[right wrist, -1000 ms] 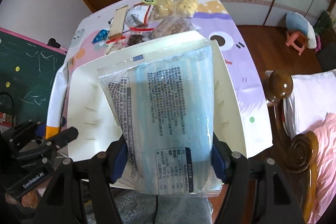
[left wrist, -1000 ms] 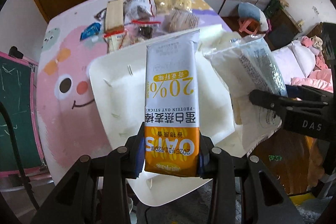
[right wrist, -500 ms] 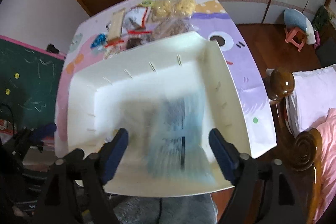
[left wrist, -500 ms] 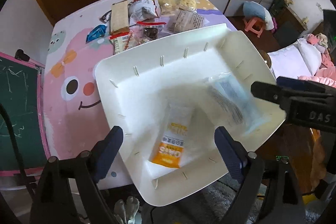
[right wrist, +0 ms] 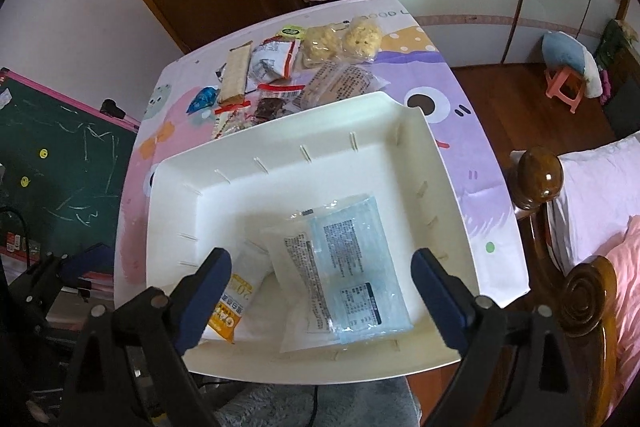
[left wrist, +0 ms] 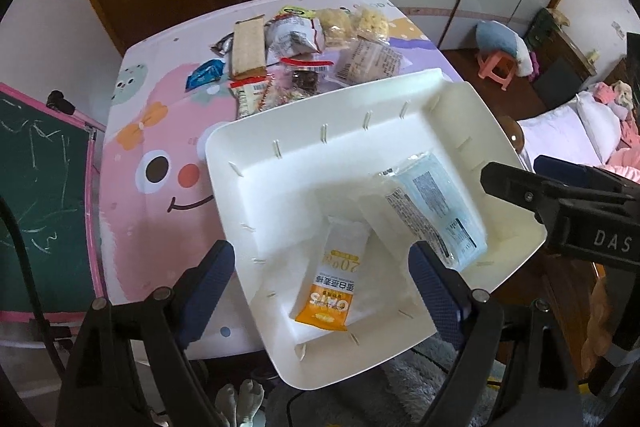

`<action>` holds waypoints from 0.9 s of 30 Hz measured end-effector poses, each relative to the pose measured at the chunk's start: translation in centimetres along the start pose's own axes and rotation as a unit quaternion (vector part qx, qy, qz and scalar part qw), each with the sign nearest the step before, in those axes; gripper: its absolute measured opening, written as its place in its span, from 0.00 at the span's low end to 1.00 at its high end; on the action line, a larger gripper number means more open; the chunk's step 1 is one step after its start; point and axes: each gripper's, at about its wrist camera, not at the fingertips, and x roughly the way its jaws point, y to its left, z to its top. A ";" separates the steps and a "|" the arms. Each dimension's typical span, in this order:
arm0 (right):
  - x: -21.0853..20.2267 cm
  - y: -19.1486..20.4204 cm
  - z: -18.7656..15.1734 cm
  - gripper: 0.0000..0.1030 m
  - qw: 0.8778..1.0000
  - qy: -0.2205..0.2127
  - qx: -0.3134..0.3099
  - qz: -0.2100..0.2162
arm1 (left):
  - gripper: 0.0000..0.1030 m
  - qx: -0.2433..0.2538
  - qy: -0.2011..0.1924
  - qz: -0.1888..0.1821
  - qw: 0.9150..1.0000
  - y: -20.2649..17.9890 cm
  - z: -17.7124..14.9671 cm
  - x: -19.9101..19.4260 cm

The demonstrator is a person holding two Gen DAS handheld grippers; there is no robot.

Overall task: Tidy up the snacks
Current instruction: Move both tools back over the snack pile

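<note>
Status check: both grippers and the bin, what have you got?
Left gripper open, empty. Right gripper opening, empty. Oat bar and blue packet lie in white bin. Snack pile waits behind, unobstructed.

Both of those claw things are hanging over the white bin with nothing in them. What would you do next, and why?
Probably lift one gripper, say the left gripper, toward the pile of snacks at the table's far end. The oat bar and the blue packet already lie in the white bin. The left gripper's jaws stand wide and empty; the right gripper is opening, nothing between its pads.
</note>
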 end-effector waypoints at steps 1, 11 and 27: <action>-0.1 0.1 0.0 0.89 1.000 -0.002 -0.002 0.000 | 0.86 -0.002 -0.001 0.002 1.000 0.1 0.0 -0.1; -1.0 0.5 0.1 0.89 1.000 -0.010 -0.006 0.005 | 0.86 -0.005 -0.027 0.015 1.000 0.3 0.1 -1.7; -3.7 0.1 1.6 0.89 0.999 -0.029 -0.013 0.015 | 0.86 -0.025 -0.085 0.009 0.996 1.3 2.6 -5.6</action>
